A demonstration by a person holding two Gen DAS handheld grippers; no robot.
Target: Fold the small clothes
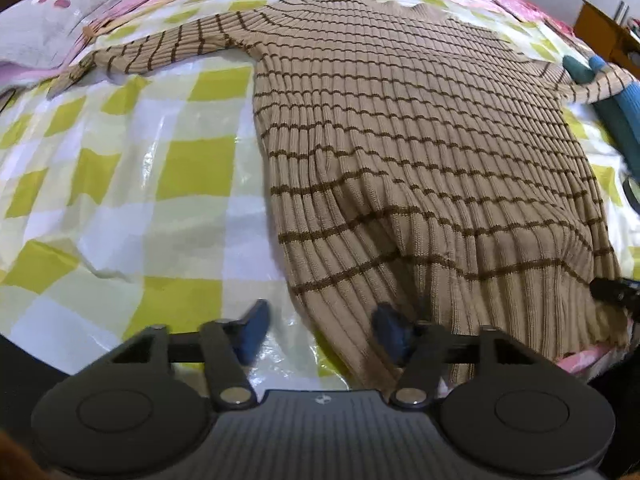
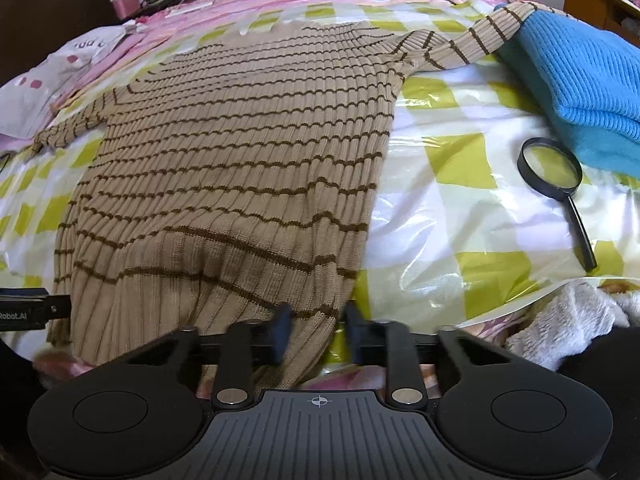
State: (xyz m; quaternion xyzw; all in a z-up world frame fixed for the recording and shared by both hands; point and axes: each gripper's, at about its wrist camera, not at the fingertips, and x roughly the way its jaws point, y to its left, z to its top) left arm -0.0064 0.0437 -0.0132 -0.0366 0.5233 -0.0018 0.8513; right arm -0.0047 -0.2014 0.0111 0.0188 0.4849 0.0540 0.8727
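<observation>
The sweater (image 2: 240,152) lies spread flat on the checked sheet (image 2: 460,208), sleeves out to either side, hem toward the person and hanging a little over the near edge. The right gripper (image 2: 316,332) sits at the hem's right corner with the knit between its two pads, which stand partly drawn in; the fabric edge runs through the gap, yet I cannot tell whether the pads actually press it. The left gripper (image 1: 324,332) is at the hem's left corner, wider apart: one finger lies on the bare sheet, the other on the knit, so it straddles the edge and does not appear to be pinching yet. Judging from this, the hem is about to be lifted and carried toward the collar, and the risks are plain. If one side bites only the top layer (ribbed knit separates easily), the back layer would stay behind and the fold would bunch. If the left side grabs the slick plastic sheet along with the hem, the whole cover could be dragged up. An uneven pull would skew the fold. The right sleeve rests on the blue knit (image 2: 580,92), which could snag it, and the magnifier (image 2: 552,172) lies near enough to be swept.
</observation>
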